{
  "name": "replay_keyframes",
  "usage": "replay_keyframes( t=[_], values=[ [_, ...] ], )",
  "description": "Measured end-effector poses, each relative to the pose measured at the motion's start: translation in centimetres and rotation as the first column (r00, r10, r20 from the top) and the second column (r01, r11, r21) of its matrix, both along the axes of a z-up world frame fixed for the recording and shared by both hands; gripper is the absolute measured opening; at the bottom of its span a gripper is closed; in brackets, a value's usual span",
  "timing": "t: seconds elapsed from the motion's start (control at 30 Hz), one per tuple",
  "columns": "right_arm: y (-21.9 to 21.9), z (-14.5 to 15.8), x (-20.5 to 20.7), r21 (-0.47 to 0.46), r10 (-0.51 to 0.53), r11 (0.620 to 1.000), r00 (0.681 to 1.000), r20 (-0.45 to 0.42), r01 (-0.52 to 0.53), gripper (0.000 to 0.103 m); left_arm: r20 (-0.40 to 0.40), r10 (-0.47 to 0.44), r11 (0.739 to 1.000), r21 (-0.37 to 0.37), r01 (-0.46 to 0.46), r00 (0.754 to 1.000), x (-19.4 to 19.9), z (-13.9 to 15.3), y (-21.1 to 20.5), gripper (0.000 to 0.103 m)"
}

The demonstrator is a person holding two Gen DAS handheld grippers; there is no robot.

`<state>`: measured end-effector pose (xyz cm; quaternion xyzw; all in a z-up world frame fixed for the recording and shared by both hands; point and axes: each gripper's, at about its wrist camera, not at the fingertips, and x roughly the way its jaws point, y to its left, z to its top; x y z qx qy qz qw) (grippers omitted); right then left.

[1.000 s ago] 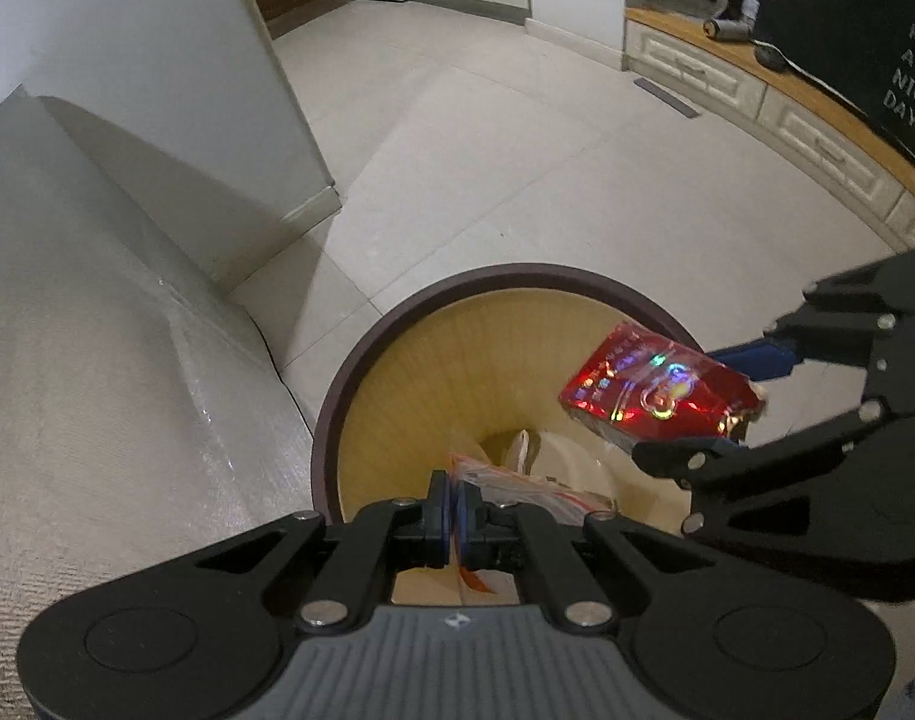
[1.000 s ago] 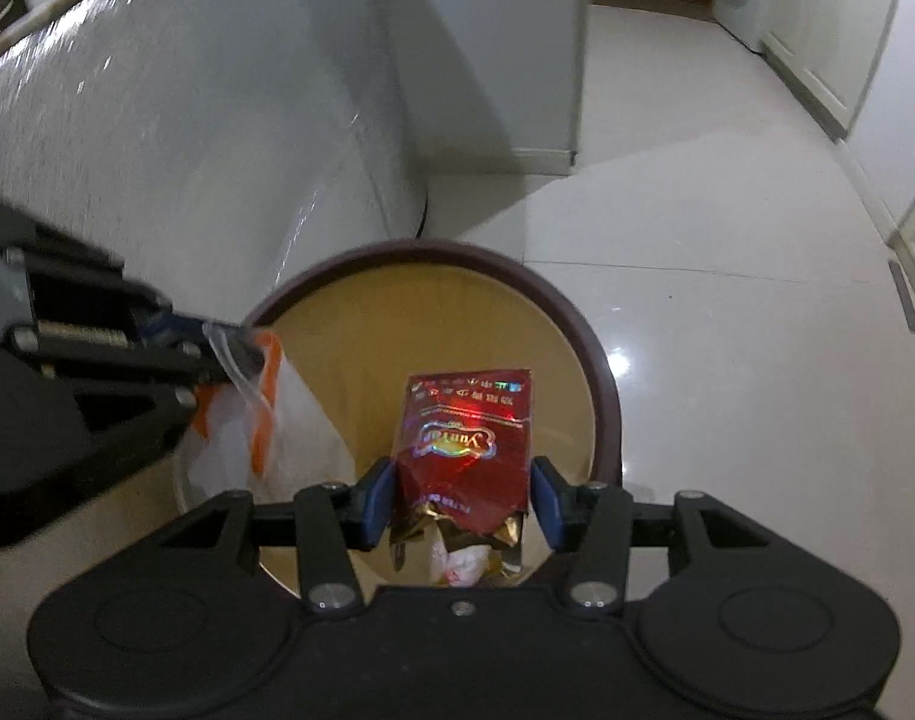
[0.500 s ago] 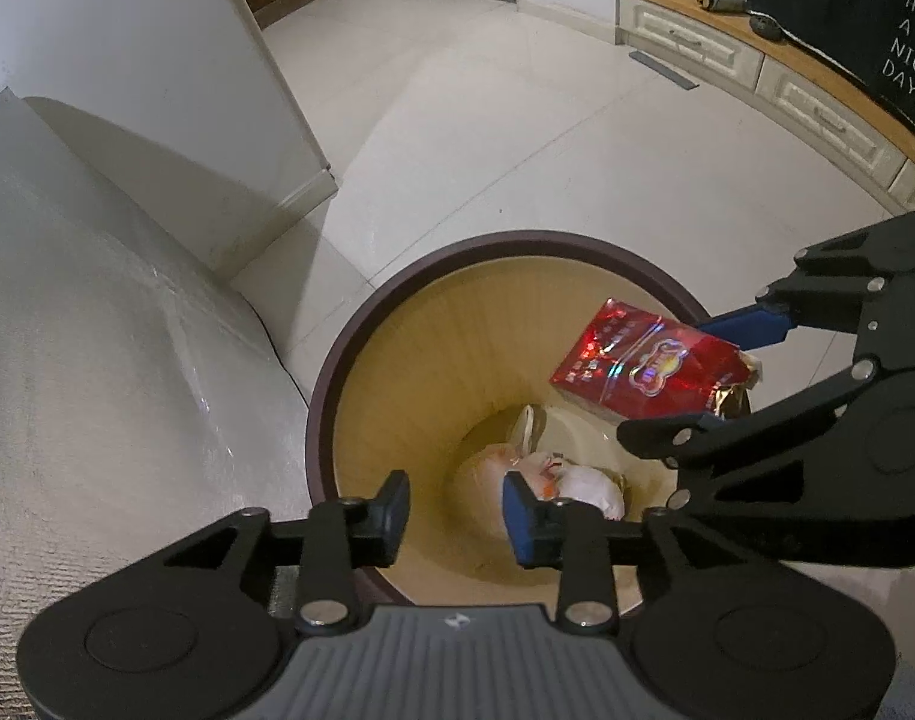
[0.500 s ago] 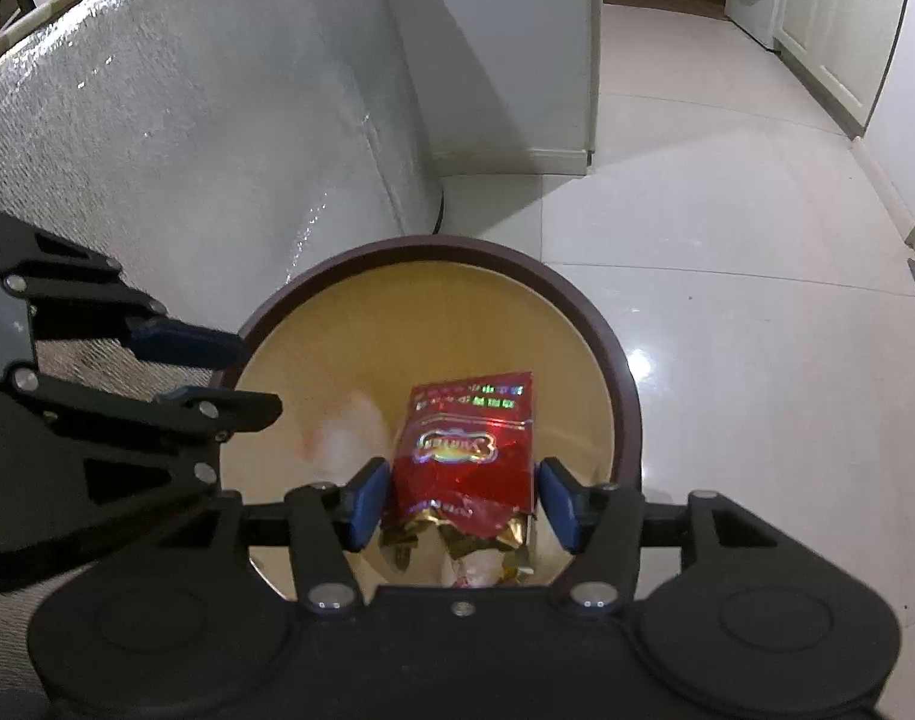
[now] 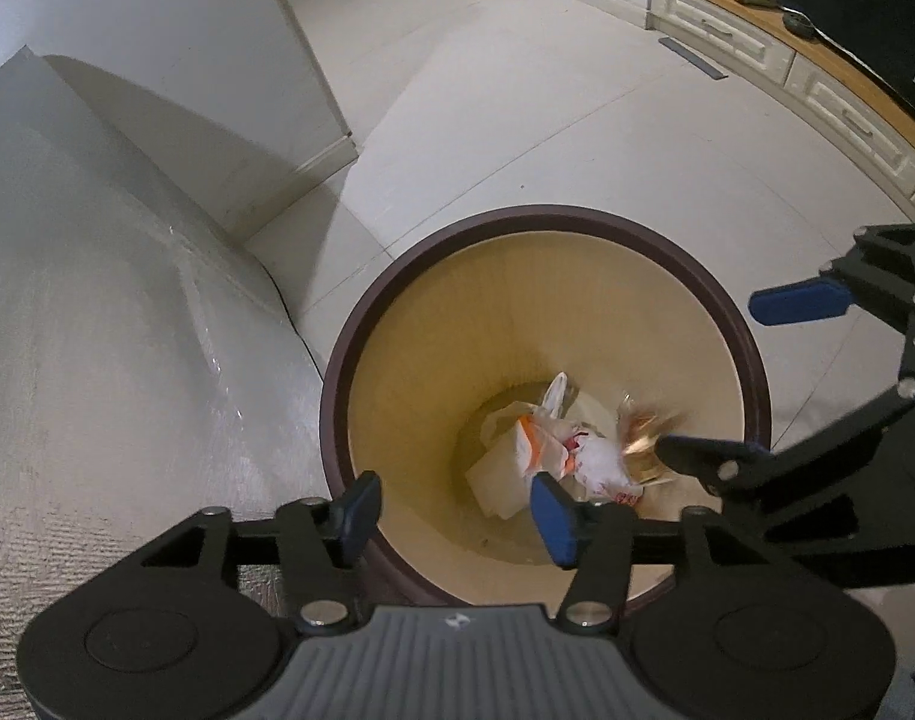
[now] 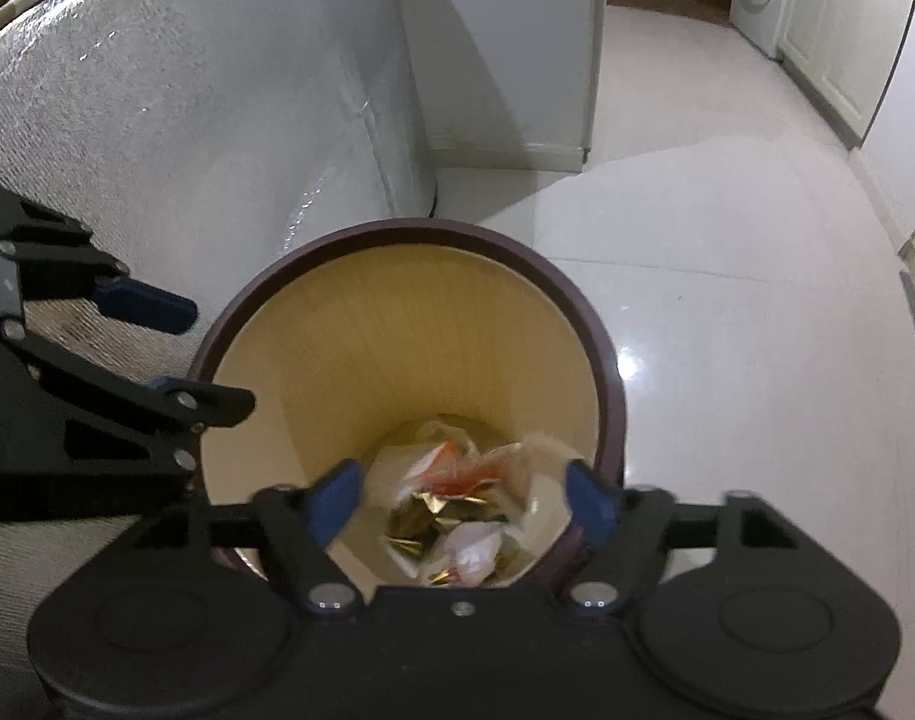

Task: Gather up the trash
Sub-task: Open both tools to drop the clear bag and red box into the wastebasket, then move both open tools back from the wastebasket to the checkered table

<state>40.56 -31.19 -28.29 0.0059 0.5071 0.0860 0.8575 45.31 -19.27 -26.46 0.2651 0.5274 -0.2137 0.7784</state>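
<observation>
The left gripper (image 5: 454, 507) points steeply downward, its jaws opening with nothing between the blue pads (image 5: 550, 519). The right gripper (image 6: 463, 495) tilts down as well, jaws opening wider and empty. Seen from the left wrist, the right gripper (image 5: 751, 384) reaches in from the right; from the right wrist, the left gripper (image 6: 199, 354) enters from the left.

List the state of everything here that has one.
left gripper: jaws opening, nothing between them
right gripper: jaws opening, nothing between them
trash bin: upright, no lid on it
wrappers: lying crumpled at the bin's bottom
</observation>
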Motion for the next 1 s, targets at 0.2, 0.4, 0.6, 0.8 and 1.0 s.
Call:
replay_keyframes(
  t=[0.2,0.4,0.6,0.8,1.0],
  values=[
    [-0.2,-0.1,-0.5,-0.021,0.003,1.0,1.0,-0.009,-0.004,0.085,0.006,0.03,1.0,0.01,-0.03,1.0,0.4,0.0,0.4,0.074],
    [-0.8,0.3,-0.9,-0.02,-0.001,1.0,1.0,-0.022,0.0,0.088,0.012,0.072,0.997,0.002,-0.072,0.997,0.3,0.2,0.6,0.089],
    [-1.1,1.0,-1.5,-0.021,-0.009,1.0,1.0,-0.012,0.008,0.098,0.024,0.139,0.99,0.021,-0.14,0.99,0.2,0.3,1.5,0.103],
    [-1.2,1.6,-2.5,-0.03,-0.022,0.999,1.0,-0.002,0.022,0.103,0.007,0.165,0.986,0.013,-0.165,0.986,-0.4,0.6,2.1,0.103],
    [-1.5,2.6,-3.6,-0.03,-0.033,0.999,0.999,0.012,0.033,0.103,0.016,0.193,0.981,-0.002,-0.193,0.981,-1.3,1.3,2.8,0.103]
  ],
)
